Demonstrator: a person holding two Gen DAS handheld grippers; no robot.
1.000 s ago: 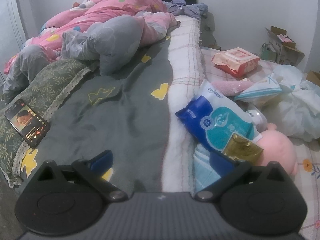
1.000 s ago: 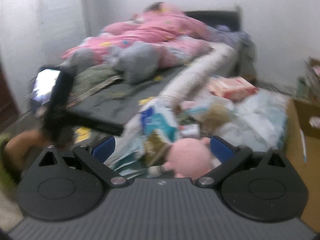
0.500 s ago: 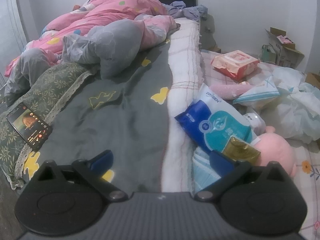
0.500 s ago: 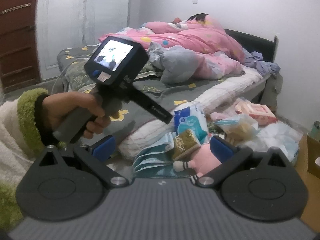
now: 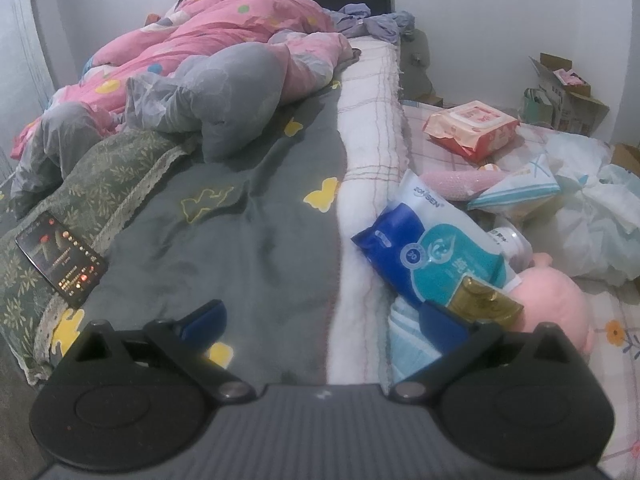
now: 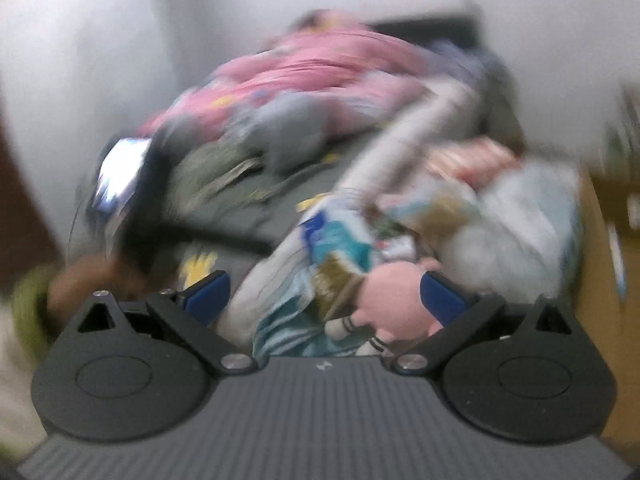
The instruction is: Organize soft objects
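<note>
Where quilts pile, cluttered grey bed (image 5: 248,240)

A lit phone (image 5: 60,258) lies on the bed's patterned green blanket (image 5: 100,184).

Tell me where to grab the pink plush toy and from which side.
Probably grip the pink plush toy across its rounded head, coming from above on its open right side; the blue wipes pack and gold packet overlap its left.
</note>
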